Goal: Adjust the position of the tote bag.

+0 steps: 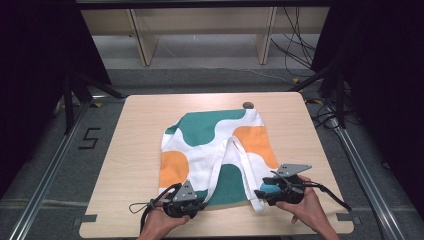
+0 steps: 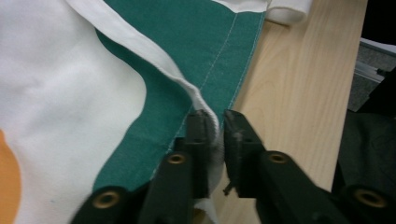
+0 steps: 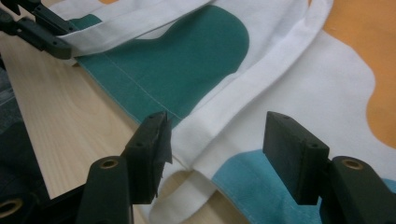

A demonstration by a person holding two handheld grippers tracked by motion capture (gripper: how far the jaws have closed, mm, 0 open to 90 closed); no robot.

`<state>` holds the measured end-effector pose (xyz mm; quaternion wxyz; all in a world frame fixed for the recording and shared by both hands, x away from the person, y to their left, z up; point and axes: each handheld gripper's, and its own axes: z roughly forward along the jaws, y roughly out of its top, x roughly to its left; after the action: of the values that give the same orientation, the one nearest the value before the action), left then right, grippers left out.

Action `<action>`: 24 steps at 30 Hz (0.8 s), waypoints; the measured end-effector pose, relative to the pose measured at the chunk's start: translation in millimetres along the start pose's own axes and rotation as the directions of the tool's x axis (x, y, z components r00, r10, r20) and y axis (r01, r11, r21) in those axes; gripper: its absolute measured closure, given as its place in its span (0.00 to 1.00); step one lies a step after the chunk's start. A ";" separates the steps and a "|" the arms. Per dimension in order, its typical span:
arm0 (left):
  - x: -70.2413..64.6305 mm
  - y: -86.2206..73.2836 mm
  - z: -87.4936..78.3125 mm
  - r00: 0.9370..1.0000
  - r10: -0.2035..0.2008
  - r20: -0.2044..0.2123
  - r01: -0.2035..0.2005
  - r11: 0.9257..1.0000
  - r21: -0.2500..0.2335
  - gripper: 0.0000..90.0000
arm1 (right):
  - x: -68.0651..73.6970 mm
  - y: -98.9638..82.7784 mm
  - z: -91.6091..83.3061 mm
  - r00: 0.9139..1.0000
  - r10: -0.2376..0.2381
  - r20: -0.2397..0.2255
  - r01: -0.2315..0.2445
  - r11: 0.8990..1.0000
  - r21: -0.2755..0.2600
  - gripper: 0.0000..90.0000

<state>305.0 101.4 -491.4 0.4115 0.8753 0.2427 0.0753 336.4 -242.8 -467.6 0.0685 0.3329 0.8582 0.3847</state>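
Note:
A cloth tote bag [image 1: 215, 145] patterned in green, orange, white and blue lies flat on the wooden table [image 1: 140, 130], its open end toward the near edge. My left gripper [image 1: 201, 202] is at the bag's near left corner; in the left gripper view its jaws [image 2: 219, 123] are shut on a white strap [image 2: 140, 46] just above the green hem. My right gripper [image 1: 260, 195] is at the near right corner. In the right gripper view it stands open [image 3: 217, 135], jaws on either side of the other white strap [image 3: 261, 70] without pressing it. The left gripper [image 3: 51, 39] shows far off.
A small dark round thing [image 1: 247, 105] sits at the table's far edge. Metal rails [image 1: 50, 165] run along both sides of the table. Wooden shelf legs [image 1: 142, 45] and loose cables [image 1: 295, 45] lie beyond it. Bare wood [image 1: 125, 200] flanks the bag.

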 end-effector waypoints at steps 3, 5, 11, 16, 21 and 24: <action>1.6 9.1 -8.9 1.000 -0.010 -0.007 0.010 0.998 -0.061 0.96 | 2.7 -0.5 2.6 1.000 0.000 -0.027 -0.001 1.000 -0.013 0.45; 4.8 12.7 -12.9 1.000 -0.007 -0.009 0.006 0.997 -0.082 0.96 | 4.2 -1.2 3.5 0.999 -0.007 -0.032 0.006 1.000 -0.017 0.44; 26.0 42.8 -34.5 0.998 -0.044 -0.035 0.037 0.983 -0.180 0.96 | 12.3 4.1 -1.0 0.996 -0.089 -0.027 0.088 0.996 -0.034 0.39; 38.7 62.3 -44.5 0.998 -0.047 -0.046 0.035 0.974 -0.225 0.96 | 21.1 7.2 8.3 0.984 -0.172 0.041 0.171 0.985 0.013 0.35; 46.4 59.7 -41.5 0.996 -0.079 -0.032 0.071 0.974 -0.214 0.95 | 16.4 14.8 22.3 0.963 -0.238 0.127 0.235 0.971 0.037 0.79; 45.6 54.5 -46.5 0.997 -0.073 -0.028 0.066 0.980 -0.189 0.82 | 9.1 24.7 16.5 0.962 -0.256 0.096 0.256 0.967 0.014 0.90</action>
<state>349.0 125.8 -423.1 0.4904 0.8220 0.2721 0.0987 348.4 -215.0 -460.3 0.1589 0.2376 0.8898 0.3557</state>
